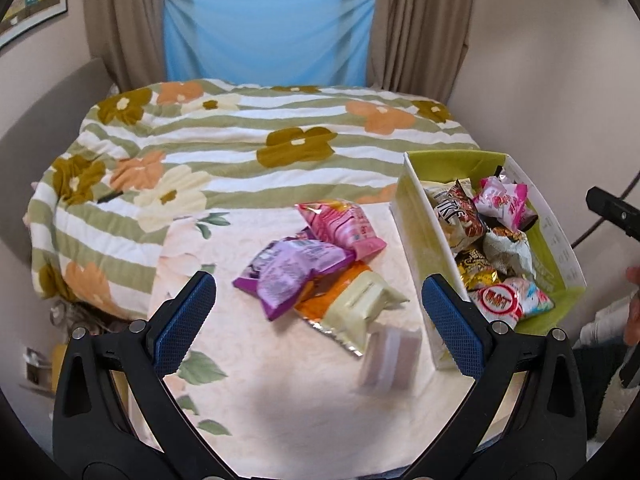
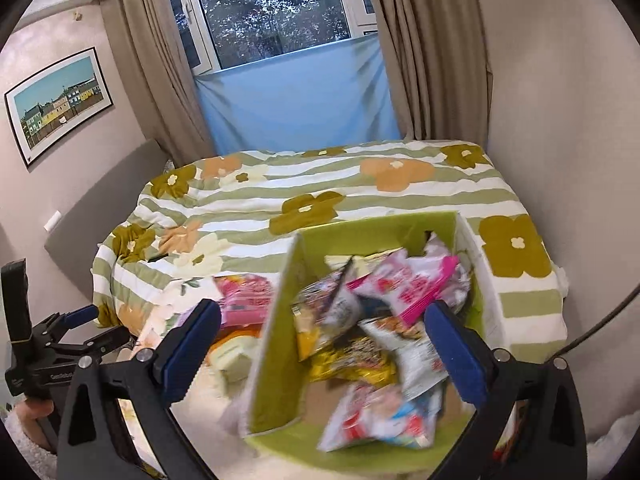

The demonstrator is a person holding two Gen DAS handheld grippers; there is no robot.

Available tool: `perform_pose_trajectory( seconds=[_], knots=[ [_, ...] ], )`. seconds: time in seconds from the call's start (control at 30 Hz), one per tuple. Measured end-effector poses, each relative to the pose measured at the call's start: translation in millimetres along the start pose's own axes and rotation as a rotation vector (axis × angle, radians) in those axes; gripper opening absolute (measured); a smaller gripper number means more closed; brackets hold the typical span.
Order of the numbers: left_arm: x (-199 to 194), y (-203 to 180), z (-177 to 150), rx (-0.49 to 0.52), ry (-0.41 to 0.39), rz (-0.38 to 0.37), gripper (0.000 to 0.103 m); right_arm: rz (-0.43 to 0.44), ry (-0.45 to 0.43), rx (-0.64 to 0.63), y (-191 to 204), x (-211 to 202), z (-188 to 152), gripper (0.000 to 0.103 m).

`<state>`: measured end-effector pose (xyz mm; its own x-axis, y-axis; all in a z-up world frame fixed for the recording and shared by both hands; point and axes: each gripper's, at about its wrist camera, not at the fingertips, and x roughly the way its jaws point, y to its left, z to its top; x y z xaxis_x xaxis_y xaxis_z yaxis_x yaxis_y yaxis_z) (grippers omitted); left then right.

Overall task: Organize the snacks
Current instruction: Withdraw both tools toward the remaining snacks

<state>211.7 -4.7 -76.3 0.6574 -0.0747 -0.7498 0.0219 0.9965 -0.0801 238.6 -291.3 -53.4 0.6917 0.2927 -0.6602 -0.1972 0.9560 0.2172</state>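
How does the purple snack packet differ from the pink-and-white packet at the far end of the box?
The purple packet lies loose on the cream cloth, outside the box; the pink-and-white packet sits inside the green-lined box. The purple one lies on the orange packet; the pink-and-white one rests atop other boxed snacks. Purple looks larger here, though it is nearer. Both are sealed and ungripped.
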Motion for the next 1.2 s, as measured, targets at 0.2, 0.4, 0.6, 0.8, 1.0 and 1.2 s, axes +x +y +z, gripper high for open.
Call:
perform_pose_trajectory(
  seconds=[0.2,0.4,0.6,0.8,1.0,1.2],
  knots=[
    [-13.5,35.4,-9.1,0.037,0.017,-0.094,0.102,-0.024,0.02,0.036,48.8,-2.0,-27.7,0.102],
    [-14.8,58.1,-15.3,0.122,0.046,-0.168,0.102,-0.096,0.053,0.065,95.2,0.2,-58.1,0.102],
    [-0.1,58.5,-15.9,0.26,0.061,-0.221,0.102,-0.181,0.083,0.154,124.0,8.5,-93.8,0.102],
    [26.7,46.7,-12.8,0.352,0.105,-0.307,0.102,-0.254,0.105,0.253,134.7,21.8,-128.0,0.102],
    [70.5,17.0,-13.5,0.416,0.178,-0.372,0.102,-0.305,0.161,0.274,136.5,41.0,-157.0,0.102],
    [118.2,-12.9,-22.1,0.458,0.248,-0.398,0.094,-0.309,0.209,0.31,127.1,69.4,-182.4,0.101]
  ],
)
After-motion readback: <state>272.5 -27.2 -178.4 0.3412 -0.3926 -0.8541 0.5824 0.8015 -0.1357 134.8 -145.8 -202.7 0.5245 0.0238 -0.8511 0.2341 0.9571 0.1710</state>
